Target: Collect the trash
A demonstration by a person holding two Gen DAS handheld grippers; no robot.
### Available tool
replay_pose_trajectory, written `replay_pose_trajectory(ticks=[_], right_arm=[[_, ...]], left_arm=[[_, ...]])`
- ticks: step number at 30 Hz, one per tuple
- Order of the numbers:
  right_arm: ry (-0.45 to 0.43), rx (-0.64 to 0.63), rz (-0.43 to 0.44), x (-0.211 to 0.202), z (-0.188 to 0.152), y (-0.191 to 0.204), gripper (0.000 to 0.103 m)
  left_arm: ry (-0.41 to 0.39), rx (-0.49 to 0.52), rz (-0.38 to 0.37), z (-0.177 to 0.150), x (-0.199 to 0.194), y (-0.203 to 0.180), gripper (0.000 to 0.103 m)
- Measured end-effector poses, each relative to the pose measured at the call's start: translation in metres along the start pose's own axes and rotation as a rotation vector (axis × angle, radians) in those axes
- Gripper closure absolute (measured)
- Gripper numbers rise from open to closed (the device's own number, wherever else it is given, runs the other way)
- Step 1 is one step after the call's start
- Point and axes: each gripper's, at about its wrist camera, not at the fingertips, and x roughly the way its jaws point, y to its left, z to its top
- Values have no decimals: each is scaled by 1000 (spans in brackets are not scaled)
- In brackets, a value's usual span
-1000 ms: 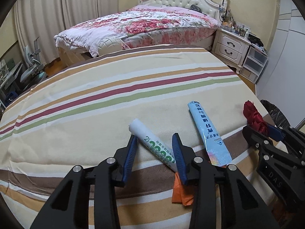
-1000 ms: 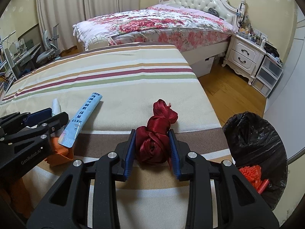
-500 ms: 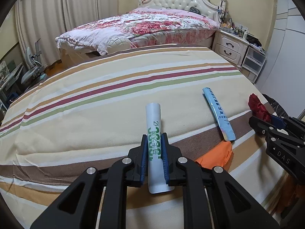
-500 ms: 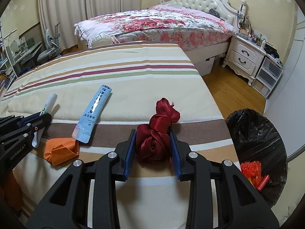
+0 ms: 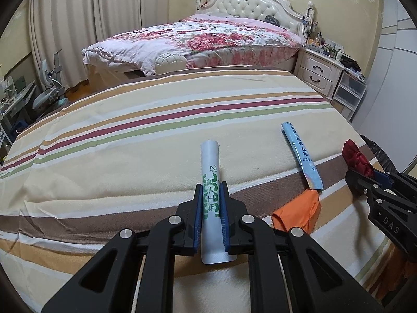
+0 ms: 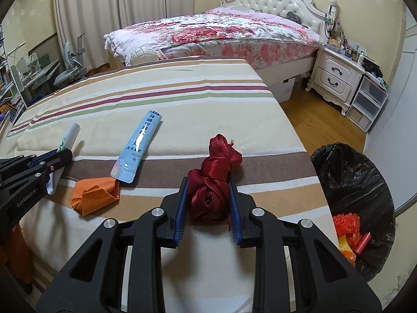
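Note:
My left gripper (image 5: 211, 186) is shut on a white tube with green print (image 5: 210, 182), held just above the striped bedcover; the tube also shows in the right wrist view (image 6: 68, 137). My right gripper (image 6: 207, 184) is shut on a bundle of dark red ribbon (image 6: 212, 182), seen at the right edge of the left wrist view (image 5: 357, 157). A light blue tube (image 6: 139, 144) (image 5: 302, 155) and a crumpled orange cloth (image 6: 95, 193) (image 5: 297, 212) lie on the bedcover between the grippers.
A bin lined with a black bag (image 6: 357, 182) stands on the floor right of the striped bed (image 6: 156, 99), holding orange and red scraps (image 6: 349, 230). A floral bed (image 6: 221, 31) and white nightstand (image 6: 336, 75) stand beyond.
My left gripper closed on the white tube and lifted it off the cover, turning it straight ahead. The right gripper stayed shut on the red ribbon and barely moved.

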Motion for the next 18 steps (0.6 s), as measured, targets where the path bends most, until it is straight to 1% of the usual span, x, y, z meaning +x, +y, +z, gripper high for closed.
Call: replay_pose_trajectory(ticks=[10,18], right_arm=[[-19,7,-1,-17,-13,1,77],[-20,11,-20,-25,-22,1,77]], left_arm=[[-26,-27,-7,-8,-12,4,90],[-51,-22,-4,-13,-21,0,90]])
